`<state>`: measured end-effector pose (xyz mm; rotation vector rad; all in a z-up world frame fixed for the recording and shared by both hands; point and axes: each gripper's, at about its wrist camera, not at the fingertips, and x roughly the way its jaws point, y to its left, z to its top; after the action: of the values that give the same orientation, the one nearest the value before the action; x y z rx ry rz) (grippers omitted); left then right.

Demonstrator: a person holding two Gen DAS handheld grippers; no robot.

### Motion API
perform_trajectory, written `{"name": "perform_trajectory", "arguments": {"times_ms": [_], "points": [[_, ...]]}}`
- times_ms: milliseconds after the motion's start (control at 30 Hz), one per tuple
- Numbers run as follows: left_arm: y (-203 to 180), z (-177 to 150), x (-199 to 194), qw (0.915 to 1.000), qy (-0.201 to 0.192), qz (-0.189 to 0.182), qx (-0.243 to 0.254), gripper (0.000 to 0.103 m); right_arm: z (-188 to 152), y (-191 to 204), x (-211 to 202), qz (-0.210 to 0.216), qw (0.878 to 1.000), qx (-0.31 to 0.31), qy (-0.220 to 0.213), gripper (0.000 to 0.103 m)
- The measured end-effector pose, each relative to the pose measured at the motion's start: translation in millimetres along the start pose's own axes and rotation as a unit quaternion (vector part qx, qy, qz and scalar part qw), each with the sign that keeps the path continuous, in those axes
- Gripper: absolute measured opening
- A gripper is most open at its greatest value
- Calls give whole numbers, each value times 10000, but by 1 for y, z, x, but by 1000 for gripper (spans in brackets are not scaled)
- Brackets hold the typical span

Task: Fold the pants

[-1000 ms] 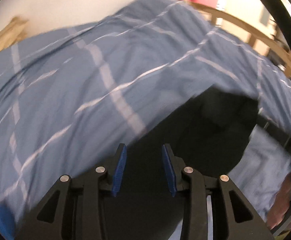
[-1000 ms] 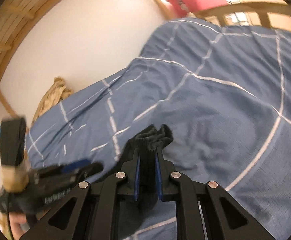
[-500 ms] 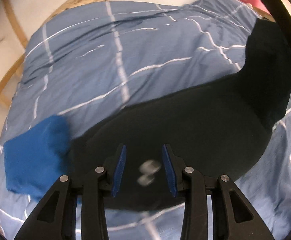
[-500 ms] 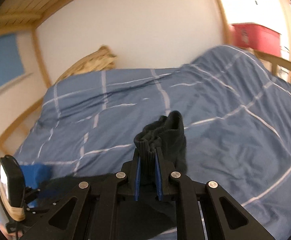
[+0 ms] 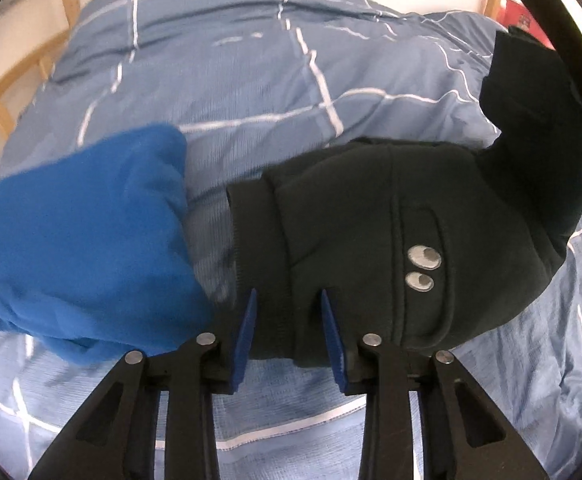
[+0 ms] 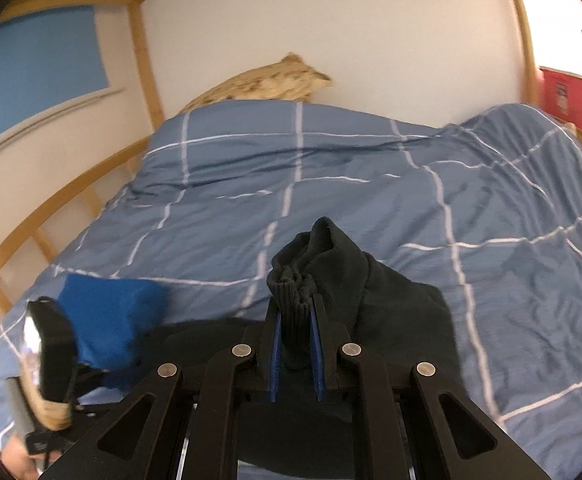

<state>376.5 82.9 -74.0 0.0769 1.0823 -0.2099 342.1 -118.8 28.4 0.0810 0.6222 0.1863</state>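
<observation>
The black pants (image 5: 431,232) lie on the blue checked duvet (image 5: 251,60), with two silver snaps near the waistband. My left gripper (image 5: 289,312) is open, its blue pads either side of the waistband edge, not closed on it. My right gripper (image 6: 295,320) is shut on the bunched ribbed cuff of the pants (image 6: 299,280) and holds it above the duvet (image 6: 371,180). The rest of the pants (image 6: 403,320) hangs down from the cuff toward the bed. The left gripper's body shows at the lower left in the right wrist view (image 6: 51,360).
A folded blue garment (image 5: 83,240) lies left of the pants, also seen in the right wrist view (image 6: 111,312). A wooden bed frame (image 6: 51,216) runs along the left. A tan pillow (image 6: 259,84) sits at the head by the wall. A red box (image 6: 571,96) stands at the right.
Both views swung toward the bed head. The pants came down onto the duvet beside the blue garment. My left gripper came to the waistband edge. My right gripper kept hold of the cuff.
</observation>
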Motion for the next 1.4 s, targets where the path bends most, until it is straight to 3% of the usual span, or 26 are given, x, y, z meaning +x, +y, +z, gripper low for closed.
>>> {"name": "perform_trajectory", "arguments": {"times_ms": [333, 667, 867, 1033, 1100, 1133, 1200, 1267, 1400], "points": [[8, -11, 3, 9997, -51, -235, -2, 32, -22, 65, 25, 719, 9968, -249, 258, 14], [45, -17, 2, 9919, -219, -1120, -558, 32, -51, 115, 52, 1173, 9898, -413, 697, 15], [51, -23, -5, 9907, -245, -1222, -543, 32, -58, 134, 63, 1466, 9840, -485, 887, 15], [59, -32, -20, 9951, -168, -852, -467, 31, -67, 131, 81, 1537, 9798, -307, 1244, 16], [64, -37, -28, 9950, -99, -870, -481, 31, -70, 125, 84, 1621, 9778, -162, 1322, 19], [67, -39, -32, 9952, -67, -831, -514, 32, -71, 124, 85, 1652, 9769, -111, 1352, 21], [69, -41, -45, 9976, -108, -490, -472, 37, -72, 121, 87, 1920, 9699, 115, 1490, 36], [70, -43, -59, 9989, -255, -202, -346, 40, -74, 119, 87, 2132, 9629, 326, 1622, 40], [68, -33, -87, 9982, -543, -187, -178, 42, -76, 119, 68, 2124, 9677, 332, 1313, 40]]}}
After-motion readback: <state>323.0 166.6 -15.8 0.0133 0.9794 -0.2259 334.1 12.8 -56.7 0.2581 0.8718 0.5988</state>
